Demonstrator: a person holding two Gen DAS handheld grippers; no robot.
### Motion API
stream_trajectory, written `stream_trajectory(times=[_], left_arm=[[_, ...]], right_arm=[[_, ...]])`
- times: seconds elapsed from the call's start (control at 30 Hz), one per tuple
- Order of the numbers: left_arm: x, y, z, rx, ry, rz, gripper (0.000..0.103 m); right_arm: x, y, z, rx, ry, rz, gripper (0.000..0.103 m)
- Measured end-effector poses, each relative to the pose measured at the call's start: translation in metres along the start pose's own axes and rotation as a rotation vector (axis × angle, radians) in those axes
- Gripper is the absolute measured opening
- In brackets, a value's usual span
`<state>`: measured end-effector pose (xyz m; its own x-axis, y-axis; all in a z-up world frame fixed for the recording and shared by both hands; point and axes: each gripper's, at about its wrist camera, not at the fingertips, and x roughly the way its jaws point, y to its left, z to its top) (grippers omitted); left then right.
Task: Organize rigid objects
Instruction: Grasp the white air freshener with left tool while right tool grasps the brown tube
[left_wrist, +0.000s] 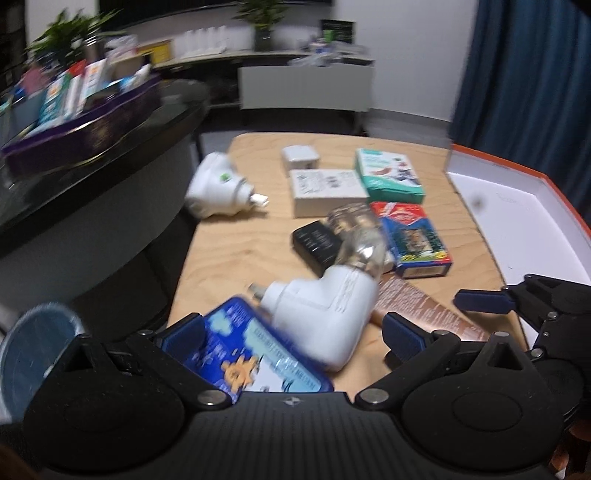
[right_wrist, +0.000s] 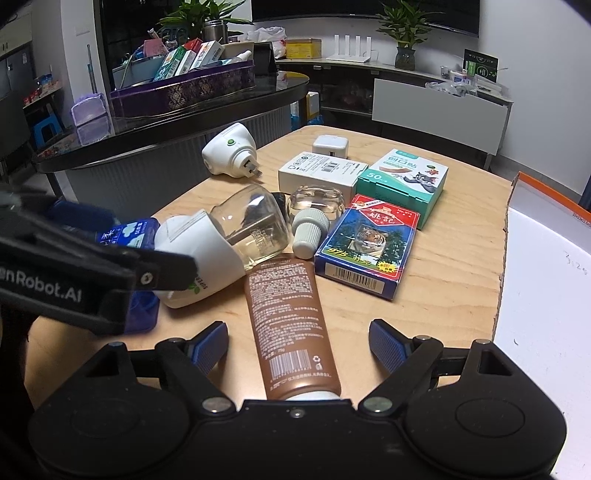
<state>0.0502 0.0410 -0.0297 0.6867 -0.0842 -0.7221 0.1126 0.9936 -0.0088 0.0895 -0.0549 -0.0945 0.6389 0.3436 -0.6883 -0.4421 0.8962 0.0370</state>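
My left gripper (left_wrist: 293, 330) is open, and a blue packet (left_wrist: 240, 354) lies between its fingers against the left pad. A white plug-in vaporizer (left_wrist: 325, 314) with a glass bottle lies just ahead of it. My right gripper (right_wrist: 299, 343) is open, and a brown tube (right_wrist: 291, 325) lies lengthwise between its fingers. In the right wrist view the left gripper (right_wrist: 140, 240) straddles the blue packet (right_wrist: 138, 230) beside the vaporizer (right_wrist: 199, 251). A card box (right_wrist: 365, 247), a teal plaster box (right_wrist: 406, 184), a white box (right_wrist: 317, 173) and a capped glass bottle (right_wrist: 310, 218) lie further back.
An open white box with an orange rim (right_wrist: 546, 277) sits at the table's right edge. A second white plug (right_wrist: 231, 151) and a white charger (right_wrist: 330, 146) lie at the far side. A black counter with a purple tray (right_wrist: 184, 88) stands on the left. A bin (left_wrist: 33, 354) is below.
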Motion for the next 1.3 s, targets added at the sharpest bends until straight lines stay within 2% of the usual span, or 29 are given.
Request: stream_trajectory(times=[0.17, 0.4, 0.43, 0.5, 0.57, 0.63, 0.93, 1.3], left_arm=[[0.012, 0.000, 0.004, 0.080, -0.014, -0.047, 0.103], [0.027, 0.002, 0.005, 0.116, -0.004, -0.083, 0.103], [0.030, 0.003, 0.005, 0.120, 0.006, -0.078, 0.103], [0.035, 0.002, 0.004, 0.133, 0.011, -0.077, 0.103], [0.037, 0.003, 0.002, 0.127, 0.001, -0.085, 0.100], [0.037, 0.002, 0.001, 0.137, -0.010, -0.100, 0.089], [0.022, -0.002, -0.003, 0.132, -0.075, -0.072, 0.088], [-0.008, -0.003, 0.003, 0.043, -0.134, -0.074, 0.088]], right_arm=[[0.000, 0.001, 0.000, 0.004, 0.001, -0.006, 0.100], [0.004, 0.003, 0.001, 0.000, -0.001, -0.004, 0.100], [0.005, 0.004, 0.001, -0.001, -0.004, -0.004, 0.097], [0.003, 0.005, 0.002, -0.005, -0.016, -0.004, 0.084], [0.002, 0.005, 0.002, -0.008, -0.027, 0.010, 0.055], [0.001, 0.006, 0.002, -0.013, -0.031, 0.005, 0.054], [-0.010, -0.001, -0.002, 0.023, -0.043, 0.011, 0.051], [-0.059, -0.025, -0.003, 0.085, -0.149, -0.013, 0.051]])
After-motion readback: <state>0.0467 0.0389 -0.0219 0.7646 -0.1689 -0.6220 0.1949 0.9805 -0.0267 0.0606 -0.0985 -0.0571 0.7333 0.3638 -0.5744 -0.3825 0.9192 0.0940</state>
